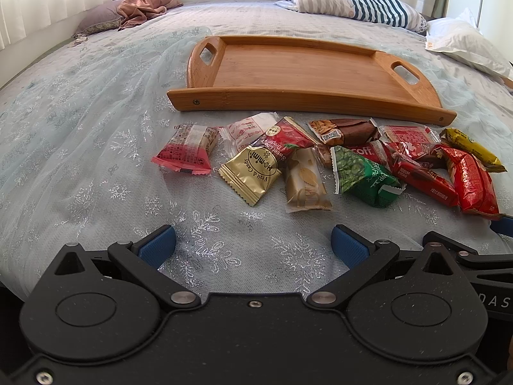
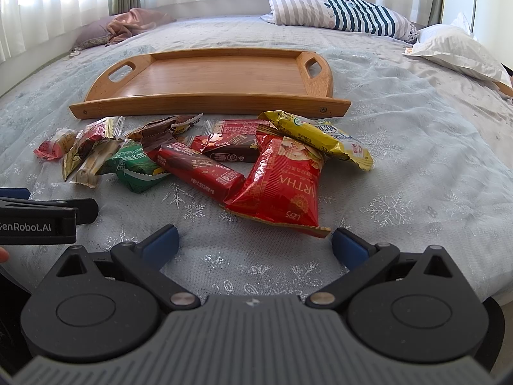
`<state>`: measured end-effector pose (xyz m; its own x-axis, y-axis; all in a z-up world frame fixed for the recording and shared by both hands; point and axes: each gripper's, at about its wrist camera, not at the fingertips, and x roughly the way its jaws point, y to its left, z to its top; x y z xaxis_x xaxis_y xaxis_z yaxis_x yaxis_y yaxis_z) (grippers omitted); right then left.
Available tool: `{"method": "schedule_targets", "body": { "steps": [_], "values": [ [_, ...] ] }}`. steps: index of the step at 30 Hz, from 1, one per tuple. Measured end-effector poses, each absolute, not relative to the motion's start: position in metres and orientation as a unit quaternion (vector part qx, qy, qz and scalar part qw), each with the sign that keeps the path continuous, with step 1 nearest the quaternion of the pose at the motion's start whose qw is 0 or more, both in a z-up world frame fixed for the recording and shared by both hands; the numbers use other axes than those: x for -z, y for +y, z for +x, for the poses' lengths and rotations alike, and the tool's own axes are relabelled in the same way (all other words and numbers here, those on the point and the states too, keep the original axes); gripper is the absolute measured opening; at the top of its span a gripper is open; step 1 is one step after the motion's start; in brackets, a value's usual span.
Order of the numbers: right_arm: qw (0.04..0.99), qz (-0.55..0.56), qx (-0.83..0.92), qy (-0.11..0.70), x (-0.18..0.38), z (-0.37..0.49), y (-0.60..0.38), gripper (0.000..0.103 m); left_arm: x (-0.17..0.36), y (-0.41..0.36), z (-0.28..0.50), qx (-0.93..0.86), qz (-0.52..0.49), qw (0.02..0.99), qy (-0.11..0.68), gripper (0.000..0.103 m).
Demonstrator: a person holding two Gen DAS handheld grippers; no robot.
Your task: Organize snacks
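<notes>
Snacks (image 1: 320, 163) lying in a loose overlapping row across mid-frame in the left wrist view, on the snowflake-print bedspread (image 1: 96, 147), just in front of the wooden tray (image 1: 307, 96), nothing inside it yet. Left gripper (image 1: 253, 240) hovering low centre, spread wide, holding nothing. Right gripper (image 2: 255, 242) likewise gaping and empty, sitting just short of the big red pouch (image 2: 282, 183). Not yet touching any wrapper, as far as can be judged.

Risks from here:
- Pinching two packets at once, owing to overlap: red bar (image 2: 198, 170) tucked under the pouch, yellow packet (image 2: 317, 138) leaning on its upper end.
- Slipping off glossy foil, wrappers being puffy and thin at the crimped edges.
- Snagging the sheer netting of the bedspread along with a flat packet such as the gold candy sachet (image 1: 250, 173).
- Tilting or sliding the tray on soft bedding when dropping items near its front rim.
- Colliding grippers, both crowding the same pile; exact gap between them hard to gauge through fisheye distortion.
</notes>
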<state>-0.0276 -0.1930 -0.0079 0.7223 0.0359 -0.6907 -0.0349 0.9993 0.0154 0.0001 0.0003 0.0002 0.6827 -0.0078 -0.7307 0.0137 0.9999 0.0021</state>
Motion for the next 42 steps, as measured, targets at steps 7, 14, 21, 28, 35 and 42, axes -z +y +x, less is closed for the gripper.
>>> {"method": "schedule_targets", "body": {
  "steps": [7,14,21,28,35,42],
  "values": [
    [0.928,0.0,-0.019,0.372,0.0081,-0.0279,-0.1929,0.103,-0.0002,0.0003,0.0,0.006,0.004,0.917,0.398,0.103],
    [0.928,0.0,-0.019,0.371,0.0085,-0.0287,-0.1927,0.103,-0.0002,0.0003,0.0,0.006,0.004,0.917,0.398,0.103],
    [0.928,0.0,-0.019,0.371,0.0087,-0.0291,-0.1925,0.103,-0.0002,0.0003,0.0001,0.006,0.004,0.917,0.398,0.103],
    [0.929,0.0,-0.019,0.37,0.009,-0.0297,-0.1922,0.103,-0.0001,0.0003,0.0,0.006,0.003,0.918,0.397,0.103],
    [0.929,0.0,-0.019,0.369,0.0128,-0.0319,-0.1905,0.103,-0.0004,-0.0014,-0.0003,0.005,0.011,0.919,0.395,0.103],
    [0.931,0.0,-0.023,0.365,0.0082,-0.0322,-0.1941,0.103,-0.0014,-0.0049,0.0007,0.013,0.008,0.92,0.391,0.103]
  ]
}}
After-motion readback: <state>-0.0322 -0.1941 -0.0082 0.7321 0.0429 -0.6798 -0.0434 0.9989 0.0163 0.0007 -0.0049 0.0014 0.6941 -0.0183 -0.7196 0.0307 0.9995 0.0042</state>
